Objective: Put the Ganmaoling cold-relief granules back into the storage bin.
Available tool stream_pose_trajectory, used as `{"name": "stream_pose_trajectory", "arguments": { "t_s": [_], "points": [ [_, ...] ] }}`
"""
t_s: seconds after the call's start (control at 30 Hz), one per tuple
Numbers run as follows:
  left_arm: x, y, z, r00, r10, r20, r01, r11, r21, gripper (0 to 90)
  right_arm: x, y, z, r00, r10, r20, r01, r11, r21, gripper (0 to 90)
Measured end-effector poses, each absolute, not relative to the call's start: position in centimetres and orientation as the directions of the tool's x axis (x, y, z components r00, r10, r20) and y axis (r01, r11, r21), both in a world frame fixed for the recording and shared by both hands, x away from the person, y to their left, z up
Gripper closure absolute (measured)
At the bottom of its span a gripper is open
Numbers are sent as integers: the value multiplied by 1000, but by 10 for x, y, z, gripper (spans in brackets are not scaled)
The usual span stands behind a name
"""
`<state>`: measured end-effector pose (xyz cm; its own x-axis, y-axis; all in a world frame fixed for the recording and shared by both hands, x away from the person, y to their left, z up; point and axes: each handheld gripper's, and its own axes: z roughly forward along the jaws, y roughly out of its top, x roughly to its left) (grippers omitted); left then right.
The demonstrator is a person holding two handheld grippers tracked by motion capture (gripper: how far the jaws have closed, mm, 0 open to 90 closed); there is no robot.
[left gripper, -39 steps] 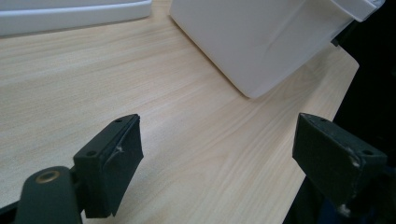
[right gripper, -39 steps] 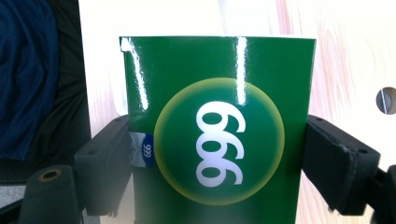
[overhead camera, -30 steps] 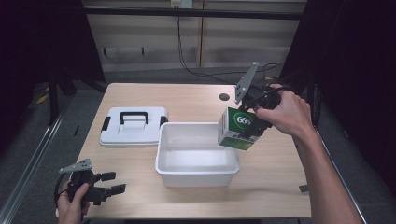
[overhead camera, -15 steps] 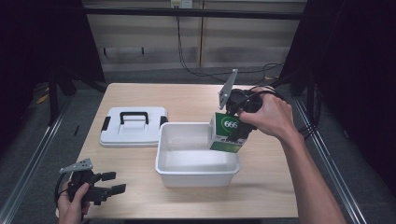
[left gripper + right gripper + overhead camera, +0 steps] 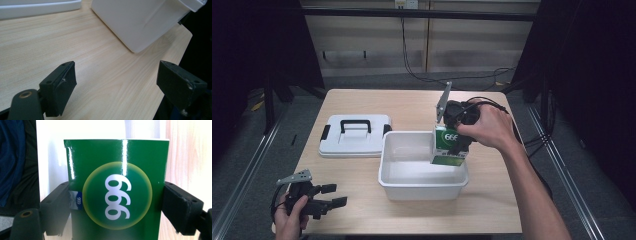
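Over the last second we have carried the green carton in from the table's right side and lowered it, so it now hangs just inside the right end of the white tub, its lower edge below the rim; whether it touches the floor of the tub we cannot tell. That puts us, by our reckoning, at the point of setting it down and letting go. Our right gripper is clamped on the carton, one jaw on each side wall, as the right gripper view shows. The carton is glossy, deep green, with a yellow-ringed disc bearing white numerals. Our left gripper has not moved: it rests at the near left corner of the wooden table with its jaws apart on nothing. The tub's lid lies beside the tub.
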<state>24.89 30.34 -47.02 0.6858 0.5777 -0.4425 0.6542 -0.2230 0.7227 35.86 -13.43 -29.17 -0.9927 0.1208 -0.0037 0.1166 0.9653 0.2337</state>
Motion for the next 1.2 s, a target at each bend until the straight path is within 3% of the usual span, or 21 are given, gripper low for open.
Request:
{"name": "stream_pose_trajectory", "arguments": {
  "t_s": [1.2],
  "points": [
    [248, 302, -470, 691, 578, -433, 650, -236, 722, 160, 366, -110, -349, -996, 81, 24, 82, 993, 86, 161]
  ]
}}
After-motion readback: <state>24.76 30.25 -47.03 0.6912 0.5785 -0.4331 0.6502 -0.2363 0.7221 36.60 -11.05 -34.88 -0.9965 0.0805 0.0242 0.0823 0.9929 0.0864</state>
